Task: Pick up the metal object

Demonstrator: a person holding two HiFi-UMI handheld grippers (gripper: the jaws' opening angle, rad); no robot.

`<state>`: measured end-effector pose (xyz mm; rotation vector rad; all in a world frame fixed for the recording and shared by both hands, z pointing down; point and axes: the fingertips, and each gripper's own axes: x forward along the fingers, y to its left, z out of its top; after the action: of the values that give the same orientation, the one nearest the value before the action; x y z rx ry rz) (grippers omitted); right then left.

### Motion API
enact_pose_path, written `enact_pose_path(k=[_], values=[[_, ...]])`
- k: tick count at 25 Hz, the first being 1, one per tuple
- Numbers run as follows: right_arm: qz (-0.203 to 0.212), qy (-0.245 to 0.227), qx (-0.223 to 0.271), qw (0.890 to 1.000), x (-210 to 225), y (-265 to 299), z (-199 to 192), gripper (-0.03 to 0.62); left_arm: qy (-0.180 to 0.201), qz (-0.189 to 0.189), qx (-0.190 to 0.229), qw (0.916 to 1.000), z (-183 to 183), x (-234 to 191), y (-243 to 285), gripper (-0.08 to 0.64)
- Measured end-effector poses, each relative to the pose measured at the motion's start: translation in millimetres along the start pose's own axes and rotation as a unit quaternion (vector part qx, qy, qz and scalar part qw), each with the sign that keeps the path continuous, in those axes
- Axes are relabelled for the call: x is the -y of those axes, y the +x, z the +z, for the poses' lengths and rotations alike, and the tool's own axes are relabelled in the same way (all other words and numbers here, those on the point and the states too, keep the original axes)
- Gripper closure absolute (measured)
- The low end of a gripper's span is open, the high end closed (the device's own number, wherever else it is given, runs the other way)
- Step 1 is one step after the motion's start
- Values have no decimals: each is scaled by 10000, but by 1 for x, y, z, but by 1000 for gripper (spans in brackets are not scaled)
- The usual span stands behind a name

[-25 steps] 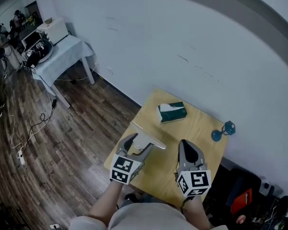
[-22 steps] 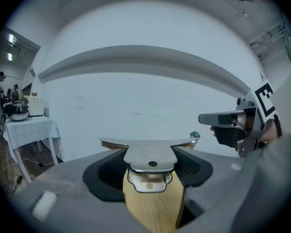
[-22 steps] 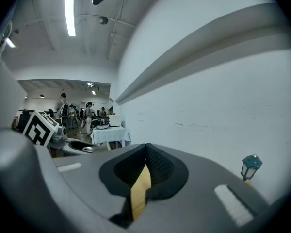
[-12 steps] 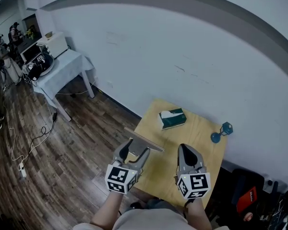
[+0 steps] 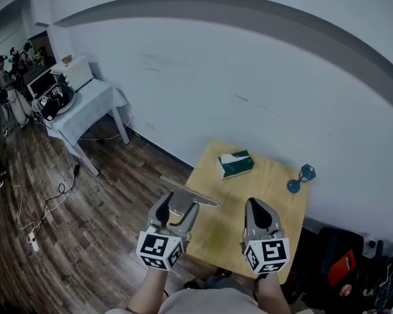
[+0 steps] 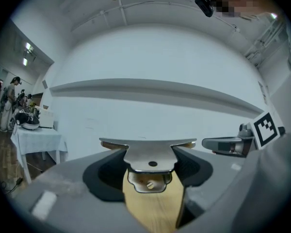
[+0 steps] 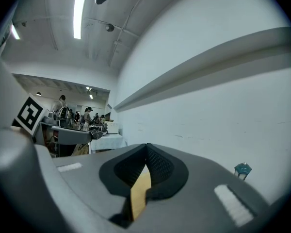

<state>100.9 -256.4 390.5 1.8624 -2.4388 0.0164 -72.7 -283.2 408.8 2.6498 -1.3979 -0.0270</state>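
The left tool [image 5: 176, 208] is clamped on the metal object [image 5: 187, 196], its two jaws pressing the narrow stem of the piece from either side. In the left gripper view the left tool [image 6: 150, 174] holds the metal object [image 6: 149, 155] level: a flat, shiny plate with a wide bar across the far end, a small hole in its middle and a screw showing in the cut-out below. From the head view the plate sits at the near left corner of the wooden desk [image 5: 268, 188], with one end of its bar reaching out past the desk edge over the wooden floor [image 5: 85, 227].

The right tool [image 5: 259, 209] is over the near part of the desk with its jaws drawn together and nothing between them; the right gripper view shows the right tool [image 7: 145, 154] with its pads meeting at the tip.

A green tissue box [image 5: 236, 164] lies near the desk's far edge, well apart from both tools. A small blue object [image 5: 300, 177] stands at the far right corner by the wall.
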Motion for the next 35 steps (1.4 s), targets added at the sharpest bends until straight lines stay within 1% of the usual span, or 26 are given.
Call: enact_pose_path(k=[8, 16, 26, 30, 35], values=[[-163, -111, 102, 9998, -12, -25, 11, 591, 32, 110, 287, 9995, 21, -1, -30, 253], [-352, -110, 211, 9991, -17, -51, 17, 591, 74, 232, 580, 9980, 40, 0, -56, 253], [-515, -159, 389, 9978, -24, -80, 30, 591, 130, 331, 890, 9954, 60, 3, -86, 254], [-607, -158, 466, 9969, -28, -94, 32, 591, 244, 369, 987, 9941, 65, 6, -100, 255], [-695, -117, 532, 9961, -31, -111, 35, 591, 265, 447, 1103, 9925, 71, 10, -115, 255]])
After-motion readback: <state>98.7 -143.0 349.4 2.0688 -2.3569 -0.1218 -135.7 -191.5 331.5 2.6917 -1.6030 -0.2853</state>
